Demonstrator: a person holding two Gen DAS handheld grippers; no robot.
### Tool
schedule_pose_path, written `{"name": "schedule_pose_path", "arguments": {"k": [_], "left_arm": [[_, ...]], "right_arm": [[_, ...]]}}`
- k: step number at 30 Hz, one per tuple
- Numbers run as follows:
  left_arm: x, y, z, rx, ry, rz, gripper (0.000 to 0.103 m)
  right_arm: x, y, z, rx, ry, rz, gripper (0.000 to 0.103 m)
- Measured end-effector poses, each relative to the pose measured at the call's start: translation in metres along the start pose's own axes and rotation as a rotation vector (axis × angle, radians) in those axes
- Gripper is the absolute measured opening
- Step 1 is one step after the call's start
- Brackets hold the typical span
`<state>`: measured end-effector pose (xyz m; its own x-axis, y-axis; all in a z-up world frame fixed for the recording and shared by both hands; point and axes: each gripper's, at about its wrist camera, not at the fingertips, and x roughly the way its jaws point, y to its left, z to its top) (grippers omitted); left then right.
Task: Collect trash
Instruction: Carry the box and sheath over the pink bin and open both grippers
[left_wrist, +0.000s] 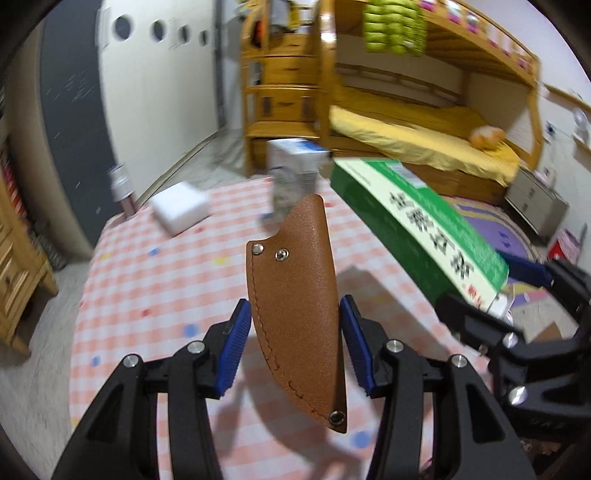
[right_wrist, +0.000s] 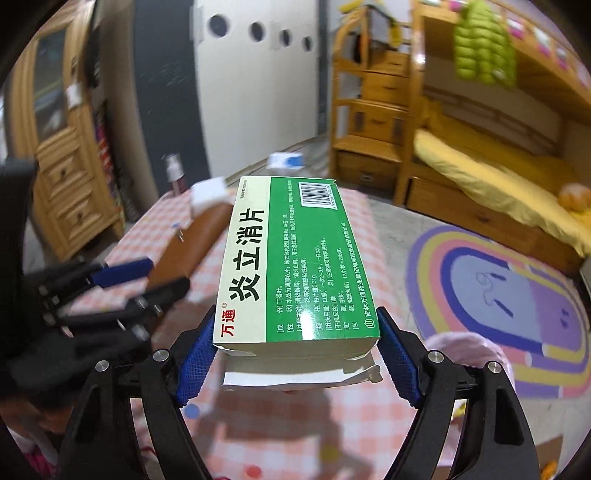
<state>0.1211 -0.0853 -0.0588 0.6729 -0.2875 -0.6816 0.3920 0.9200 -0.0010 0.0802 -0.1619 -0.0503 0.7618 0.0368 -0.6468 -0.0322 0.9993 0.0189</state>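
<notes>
A brown leather sheath (left_wrist: 299, 258) stands upright between the blue pads of my left gripper (left_wrist: 294, 301), which is shut on its sides above the pink checked tablecloth (left_wrist: 147, 295). My right gripper (right_wrist: 295, 314) is shut on a green and white medicine box (right_wrist: 295, 258), held flat with its open flap toward the camera. The left wrist view shows that box (left_wrist: 417, 225) at the right, with the right gripper (left_wrist: 491, 291) behind it. The right wrist view shows the left gripper (right_wrist: 147, 282) and the sheath (right_wrist: 192, 243) at the left.
At the far side of the table lie a white foam block (left_wrist: 181, 212), a clear plastic bottle (left_wrist: 284, 188) and a blue and white carton (left_wrist: 295, 155). A small spray bottle (left_wrist: 120, 184) stands at the far left edge. A wooden bunk bed (left_wrist: 406, 122) and a rainbow rug (right_wrist: 498, 288) are beyond.
</notes>
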Motion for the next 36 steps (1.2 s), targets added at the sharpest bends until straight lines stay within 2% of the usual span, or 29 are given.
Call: {"name": "schedule_pose_path", "arguments": {"k": [3, 8, 17, 26, 31, 33, 34, 36], "left_arm": [[0.005, -0.029, 0.002, 0.056, -0.011, -0.027, 0.048], [0.013, -0.070, 0.003, 0.115, -0.019, -0.116, 0.048], [0.036, -0.133, 0.006, 0.186, -0.013, -0.237, 0.048], [0.077, -0.194, 0.011, 0.255, 0.055, -0.324, 0.048], [0.092, -0.216, 0.017, 0.282, 0.072, -0.364, 0.049], [0.094, -0.223, 0.017, 0.297, 0.076, -0.389, 0.062], [0.094, -0.223, 0.017, 0.299, 0.071, -0.385, 0.077], [0.090, -0.218, 0.016, 0.286, 0.066, -0.393, 0.078]], "right_arm": [[-0.013, -0.015, -0.003, 0.007, -0.018, -0.062, 0.080], [-0.037, -0.055, -0.022, 0.028, -0.034, -0.195, 0.080], [-0.049, -0.143, -0.081, 0.171, 0.051, -0.373, 0.080], [-0.036, -0.200, -0.124, 0.286, 0.125, -0.415, 0.081], [-0.021, -0.221, -0.132, 0.340, 0.128, -0.422, 0.085], [-0.018, -0.228, -0.136, 0.361, 0.130, -0.410, 0.088], [-0.016, -0.231, -0.137, 0.376, 0.136, -0.410, 0.088], [-0.017, -0.233, -0.139, 0.396, 0.140, -0.407, 0.088]]}}
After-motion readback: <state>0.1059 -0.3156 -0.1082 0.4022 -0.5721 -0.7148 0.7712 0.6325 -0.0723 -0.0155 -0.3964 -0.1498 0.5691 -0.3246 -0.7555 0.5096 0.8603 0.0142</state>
